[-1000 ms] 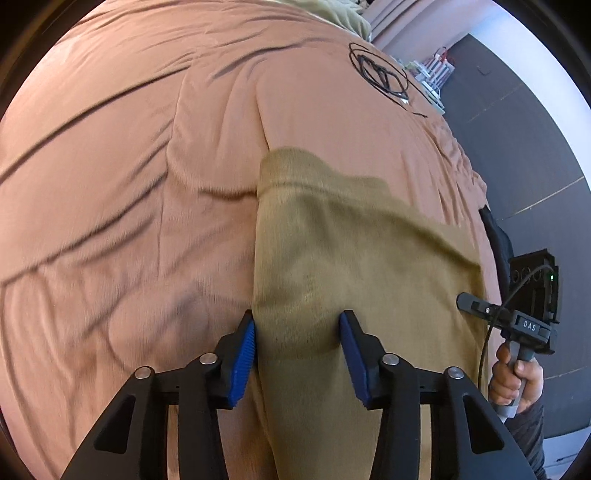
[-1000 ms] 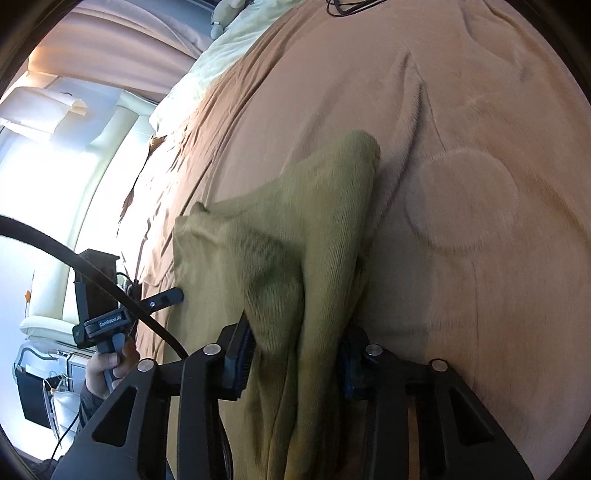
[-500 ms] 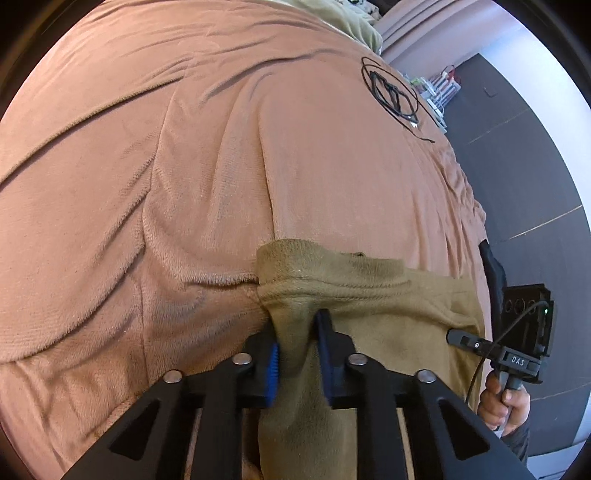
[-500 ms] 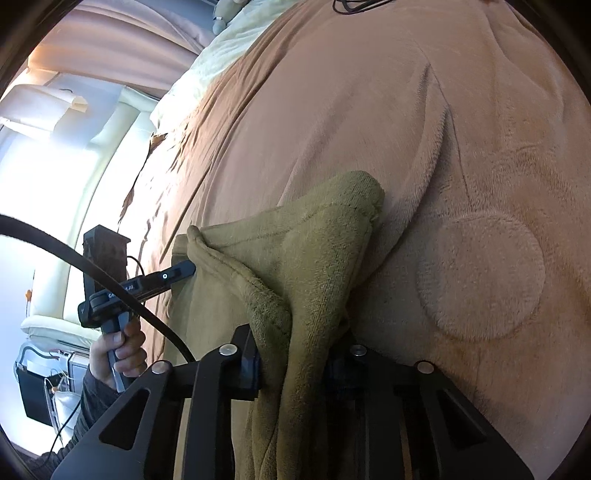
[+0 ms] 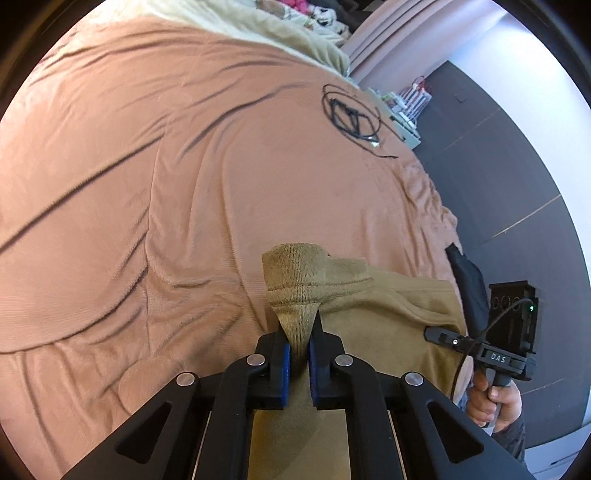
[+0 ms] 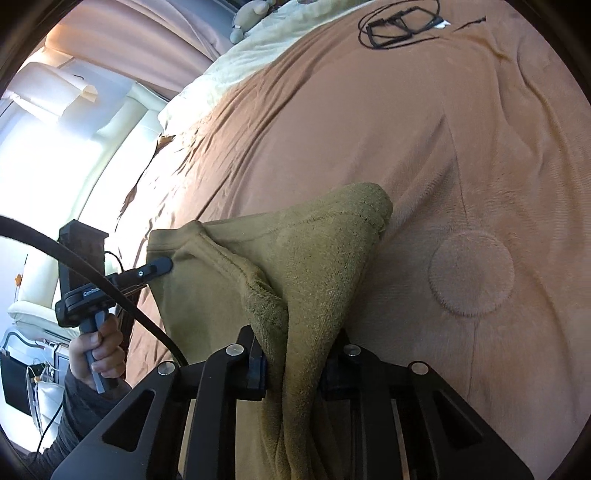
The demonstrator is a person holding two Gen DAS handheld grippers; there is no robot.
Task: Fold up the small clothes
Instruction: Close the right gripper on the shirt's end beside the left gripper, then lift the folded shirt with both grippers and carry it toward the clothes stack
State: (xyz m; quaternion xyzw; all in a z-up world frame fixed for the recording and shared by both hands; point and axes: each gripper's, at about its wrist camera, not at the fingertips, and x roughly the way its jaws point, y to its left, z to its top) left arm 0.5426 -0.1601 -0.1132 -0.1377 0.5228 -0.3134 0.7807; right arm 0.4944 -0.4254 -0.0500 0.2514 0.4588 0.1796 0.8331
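An olive-green garment (image 5: 369, 317) lies bunched on a brown blanket (image 5: 147, 184). My left gripper (image 5: 300, 332) is shut on a raised corner of it, with the cloth pinched between the blue pads (image 5: 283, 360). In the right wrist view the garment (image 6: 325, 266) drapes in a thick fold over my right gripper (image 6: 295, 354). Its jaws are closing with that fold between them, and the pads press on the cloth. Both held edges hang lifted off the blanket. The other gripper's tip shows at the far edge of the cloth in each view: the right gripper (image 5: 443, 338) and the left gripper (image 6: 155, 267).
A coiled black cable (image 5: 349, 112) lies far back on the blanket. Pale cream bedding (image 5: 258, 26) runs along the far edge. Dark floor (image 5: 517, 166) lies past the bed's right side. A person's hand (image 5: 498, 402) grips the right handle. A round patch (image 6: 471, 273) marks the blanket.
Both grippers have closed on the olive garment and risen, pulling its near edges up off the blanket. The cloth is now bunched into a shorter, raised shape.
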